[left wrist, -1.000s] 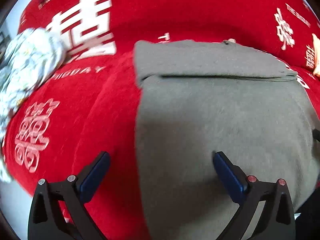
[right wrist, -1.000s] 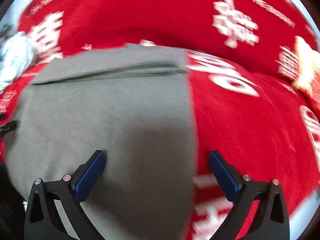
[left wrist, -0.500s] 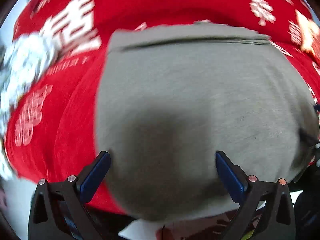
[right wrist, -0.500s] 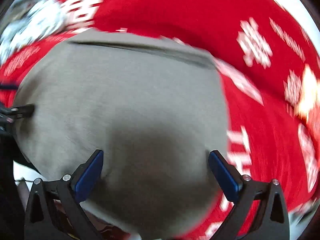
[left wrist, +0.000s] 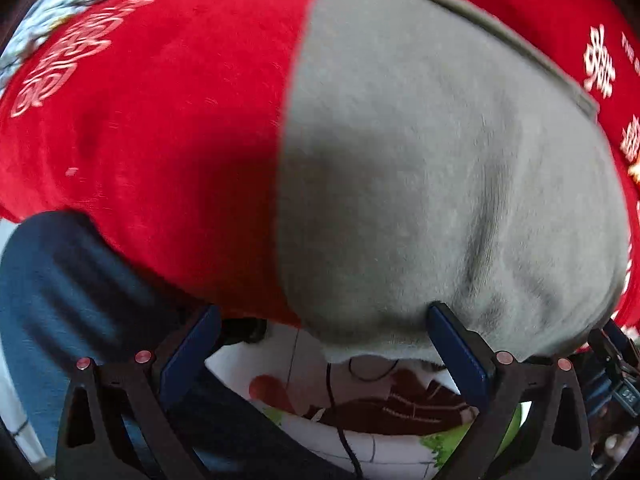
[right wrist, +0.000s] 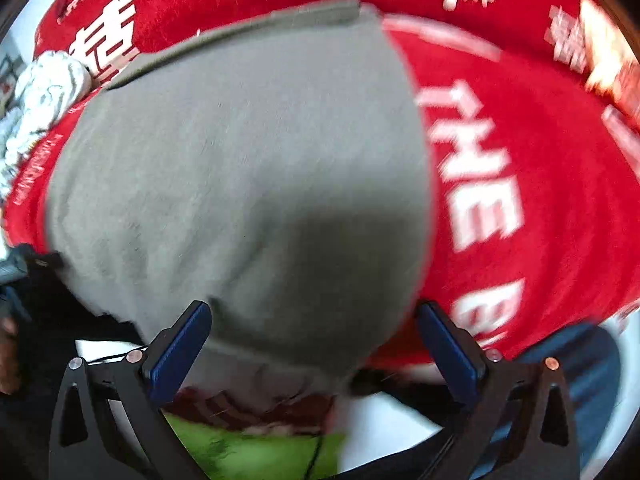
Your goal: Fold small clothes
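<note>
A grey garment [left wrist: 440,160] lies flat on a red cloth [left wrist: 160,120] with white lettering, its far end folded over into a thick band [right wrist: 240,32]. Its near edge hangs over the front edge of the surface. My left gripper [left wrist: 324,344] is open at that near edge, straddling the garment's left corner with nothing held. My right gripper [right wrist: 312,336] is also open, straddling the garment's near right corner [right wrist: 380,320]. Both views are blurred by motion.
A crumpled white patterned cloth [right wrist: 44,92] lies at the far left of the red cloth. Below the front edge are a person's blue trouser leg [left wrist: 60,300], a white, green and brown printed surface [left wrist: 380,420] and a thin black cable [left wrist: 340,420]. An orange-white object [right wrist: 608,60] sits far right.
Both grippers have pulled back toward the near edge of the garment; the floor and the trouser leg have come into view. Both stay open.
</note>
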`<state>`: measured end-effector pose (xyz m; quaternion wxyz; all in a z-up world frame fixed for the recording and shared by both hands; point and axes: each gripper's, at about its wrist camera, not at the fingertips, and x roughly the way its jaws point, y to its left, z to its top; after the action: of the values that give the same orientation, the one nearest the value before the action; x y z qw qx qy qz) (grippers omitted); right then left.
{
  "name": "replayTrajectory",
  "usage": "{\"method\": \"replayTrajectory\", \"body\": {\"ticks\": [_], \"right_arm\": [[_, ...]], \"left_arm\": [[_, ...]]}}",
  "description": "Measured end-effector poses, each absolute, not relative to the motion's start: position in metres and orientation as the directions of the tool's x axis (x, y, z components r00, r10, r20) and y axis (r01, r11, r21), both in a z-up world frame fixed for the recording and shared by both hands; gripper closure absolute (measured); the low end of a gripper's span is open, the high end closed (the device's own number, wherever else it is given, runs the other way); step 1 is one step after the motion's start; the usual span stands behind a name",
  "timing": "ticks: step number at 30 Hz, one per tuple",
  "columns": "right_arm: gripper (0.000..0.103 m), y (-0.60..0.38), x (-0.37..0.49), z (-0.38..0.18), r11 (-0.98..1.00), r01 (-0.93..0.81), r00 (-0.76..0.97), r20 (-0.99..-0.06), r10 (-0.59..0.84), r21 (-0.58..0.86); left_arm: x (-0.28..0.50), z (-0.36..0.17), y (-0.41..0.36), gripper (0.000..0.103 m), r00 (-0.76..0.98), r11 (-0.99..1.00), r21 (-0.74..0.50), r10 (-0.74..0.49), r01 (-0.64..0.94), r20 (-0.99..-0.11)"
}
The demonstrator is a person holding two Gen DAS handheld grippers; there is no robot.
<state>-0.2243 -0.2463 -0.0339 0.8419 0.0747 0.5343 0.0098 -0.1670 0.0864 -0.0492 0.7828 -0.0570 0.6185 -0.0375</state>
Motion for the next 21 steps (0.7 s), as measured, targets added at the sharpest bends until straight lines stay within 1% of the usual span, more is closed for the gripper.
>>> {"method": "replayTrajectory", "body": {"ticks": [1,2,3,4,5,6,7,8,11,14,18,21], "right_arm": [[0.002,-0.244,-0.224,-0.039,0.989,0.068,0.422,-0.902,0.094,0.134],[0.004,-0.240,-0.224,-0.038,0.992,0.064,0.421,-0.904,0.070,0.107],[0.011,-0.235,-0.225,-0.037,0.995,0.052,0.424,-0.904,0.052,0.081],[0.025,-0.231,-0.227,-0.034,0.997,0.044,0.433,-0.901,0.035,0.060],[0.034,-0.229,-0.229,-0.032,0.999,0.040,0.441,-0.898,0.007,0.028],[0.055,-0.231,-0.229,-0.029,0.999,0.031,0.446,-0.895,0.003,0.019],[0.083,-0.231,-0.230,-0.027,0.999,0.021,0.451,-0.892,0.018,0.031],[0.085,-0.234,-0.232,-0.024,0.997,0.003,0.450,-0.890,0.069,0.078],[0.087,-0.236,-0.237,-0.013,0.991,-0.024,0.474,-0.872,0.125,0.129],[0.087,-0.246,-0.237,0.012,0.973,-0.030,0.535,-0.818,0.210,0.230],[0.087,-0.259,-0.220,0.046,0.963,-0.024,0.646,-0.731,0.221,0.270],[0.087,-0.271,-0.190,0.059,0.939,0.000,0.695,-0.675,0.247,0.344]], "left_arm": [[-0.166,-0.049,0.081,0.000,0.232,0.990,-0.139,-0.136,0.000,-0.963],[-0.166,-0.048,0.075,0.004,0.236,0.990,-0.139,-0.139,0.016,-0.962],[-0.167,-0.046,0.070,0.011,0.243,0.989,-0.143,-0.148,0.036,-0.959],[-0.170,-0.043,0.066,0.033,0.244,0.980,-0.190,-0.200,0.063,-0.949],[-0.172,-0.040,0.065,0.052,0.242,0.974,-0.213,-0.225,0.073,-0.944],[-0.176,-0.036,0.061,0.064,0.246,0.972,-0.215,-0.232,0.092,-0.941],[-0.179,-0.034,0.059,0.088,0.246,0.971,-0.217,-0.237,0.105,-0.940],[-0.183,-0.031,0.059,0.090,0.251,0.971,-0.214,-0.235,0.111,-0.939],[-0.195,-0.010,0.064,0.090,0.314,0.967,-0.221,-0.251,0.129,-0.915],[-0.195,0.022,0.067,0.089,0.398,0.962,-0.230,-0.271,0.147,-0.876],[-0.167,0.059,0.074,0.089,0.489,0.961,-0.241,-0.277,0.138,-0.827],[-0.135,0.069,0.079,0.089,0.527,0.966,-0.231,-0.258,0.117,-0.810]]}}
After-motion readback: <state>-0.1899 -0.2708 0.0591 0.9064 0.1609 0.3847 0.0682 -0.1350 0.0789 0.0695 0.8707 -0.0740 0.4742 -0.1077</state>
